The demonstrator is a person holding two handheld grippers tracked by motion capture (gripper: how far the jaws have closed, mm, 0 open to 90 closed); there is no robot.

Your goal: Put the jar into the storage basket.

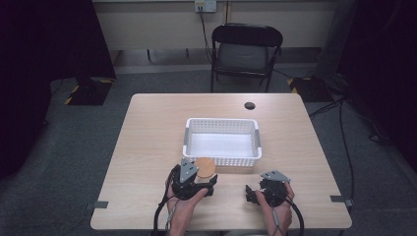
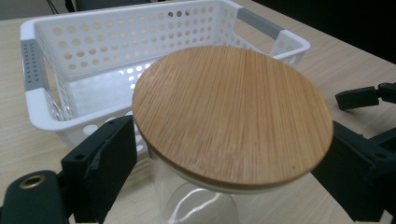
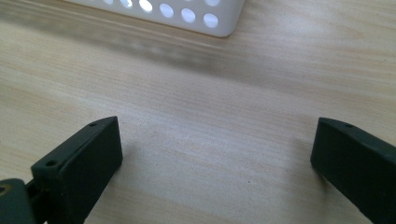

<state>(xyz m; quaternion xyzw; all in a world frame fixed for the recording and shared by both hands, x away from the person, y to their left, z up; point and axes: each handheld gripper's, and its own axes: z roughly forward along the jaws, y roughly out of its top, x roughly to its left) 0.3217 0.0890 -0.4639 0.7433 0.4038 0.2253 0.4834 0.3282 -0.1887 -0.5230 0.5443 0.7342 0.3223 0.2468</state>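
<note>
At the near edge of the table [image 1: 147, 147], the person's two hands are coming in w/ one tool each. Left tool [image 1: 194, 183] is sitting just in front of the white basket [image 1: 222, 139]; its jaws are flanking a glass jar [image 2: 196, 205] w/ a round bamboo lid [image 2: 232, 116], close at both sides of the lid's rim, but contact can't be told. Jar is standing upright, axis vertical, lid flat side facing up, no long axis to the disc. In the high view the lid [image 1: 206, 167] is lying just beside the basket's near wall, so little room fwd. Right tool [image 1: 256, 192] is resting well apart to the right, jaws standing wide w/ nothing but bare wood btwn them [image 3: 210, 154]; open table all around it. Farther off, basket interior is showing empty, w/ free table beyond to the far edge.
</note>
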